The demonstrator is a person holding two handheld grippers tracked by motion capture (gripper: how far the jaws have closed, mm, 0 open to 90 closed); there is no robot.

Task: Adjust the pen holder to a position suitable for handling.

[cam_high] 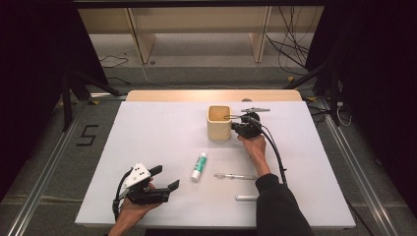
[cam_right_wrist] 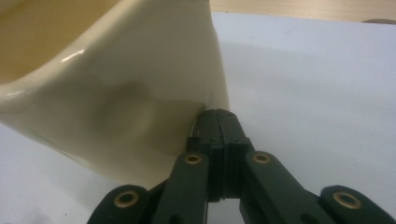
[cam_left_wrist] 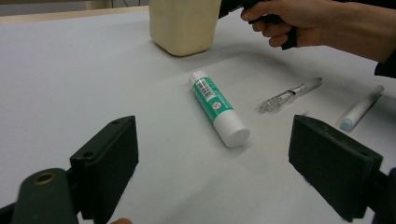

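Note:
A cream square cup [cam_high: 219, 130] stands at the middle back of the white table [cam_high: 147, 147]. My right gripper [cam_high: 235, 122] is just right of the cup, its jaws pressed together close to the cup's wall [cam_right_wrist: 116, 93]. In the high view a thin pale thing [cam_high: 228, 116] reaches from those jaws over the cup's rim; whether it is held I cannot tell. My left gripper [cam_high: 164, 179] rests open near the front left, nothing between its jaws. Ahead of it lies a green-and-white glue stick [cam_left_wrist: 217, 105].
A clear pen [cam_high: 235, 176] lies right of the glue stick [cam_high: 199, 165], and a white marker [cam_high: 246, 197] lies nearer the front edge by the right forearm. Black stands and cables sit on the floor around the table.

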